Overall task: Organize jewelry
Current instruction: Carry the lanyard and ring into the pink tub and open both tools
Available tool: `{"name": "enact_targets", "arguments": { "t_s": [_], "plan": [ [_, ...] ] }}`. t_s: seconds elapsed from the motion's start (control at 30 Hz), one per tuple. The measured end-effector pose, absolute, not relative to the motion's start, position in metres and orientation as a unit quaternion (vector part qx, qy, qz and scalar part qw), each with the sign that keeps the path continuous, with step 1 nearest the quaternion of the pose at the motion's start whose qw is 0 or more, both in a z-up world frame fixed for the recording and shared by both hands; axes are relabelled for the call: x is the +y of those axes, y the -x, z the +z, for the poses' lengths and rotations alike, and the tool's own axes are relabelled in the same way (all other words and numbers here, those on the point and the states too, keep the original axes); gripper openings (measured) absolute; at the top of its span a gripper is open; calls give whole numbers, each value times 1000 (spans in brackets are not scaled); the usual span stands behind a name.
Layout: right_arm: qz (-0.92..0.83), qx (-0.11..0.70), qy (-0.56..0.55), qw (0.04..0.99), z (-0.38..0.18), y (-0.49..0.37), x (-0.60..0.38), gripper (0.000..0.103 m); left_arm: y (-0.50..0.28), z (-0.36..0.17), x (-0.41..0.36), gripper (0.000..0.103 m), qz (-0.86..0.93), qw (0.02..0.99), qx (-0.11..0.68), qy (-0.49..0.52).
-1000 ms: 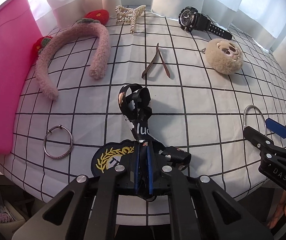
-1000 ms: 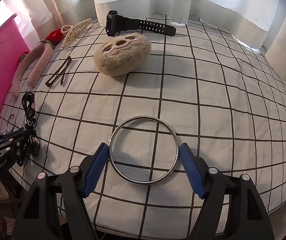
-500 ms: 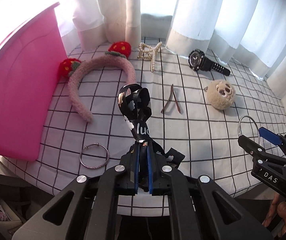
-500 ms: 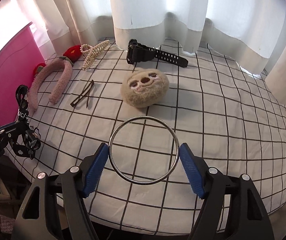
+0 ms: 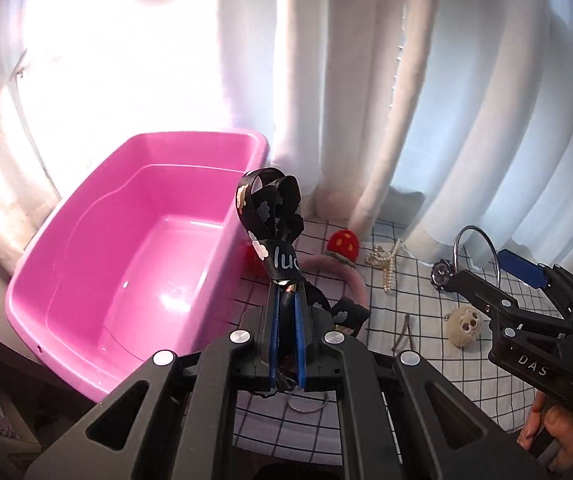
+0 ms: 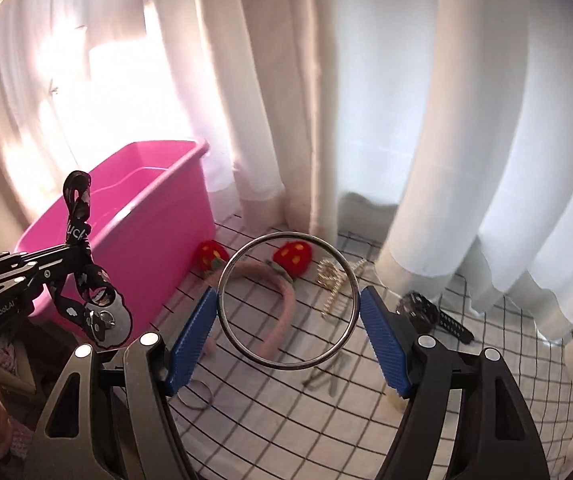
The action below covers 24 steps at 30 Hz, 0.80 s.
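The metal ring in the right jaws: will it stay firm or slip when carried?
The metal ring probably stays stiff, keeping its round shape between the blue pads. Smooth and gripped only at two edge points, it might swivel or slip.

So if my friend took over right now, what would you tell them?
Left gripper: shut on the black lanyard, lifted beside the pink tub.
Right gripper: clamped across a big metal ring, also in the air.
Nothing shows inside the tub yet.
On the checked cloth: strawberry headband, pearl hair claw, black watch, small ring, plush face charm, thin hair clip.
Next, probably: drop both into the tub, then collect the rest.
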State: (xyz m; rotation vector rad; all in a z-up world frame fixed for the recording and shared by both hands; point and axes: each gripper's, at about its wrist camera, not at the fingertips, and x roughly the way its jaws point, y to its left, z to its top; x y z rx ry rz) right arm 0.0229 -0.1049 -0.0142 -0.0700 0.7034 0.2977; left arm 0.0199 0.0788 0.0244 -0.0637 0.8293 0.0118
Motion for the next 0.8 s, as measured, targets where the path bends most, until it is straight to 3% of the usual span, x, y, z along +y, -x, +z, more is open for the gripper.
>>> {"name": "enact_targets", "arguments": {
  "t_s": [0.17, 0.37, 0.8],
  "plan": [
    [217, 314, 68, 922, 18, -51, -22, 71, -33, 39, 149, 7, 67, 916, 392, 42],
    [283, 332, 94, 895, 23, -88, 71, 71, -53, 15, 216, 7, 111, 896, 426, 66],
    [273, 431, 169, 843, -44, -150, 155, 71, -73, -47, 263, 9, 118, 849, 506, 97]
  ]
}}
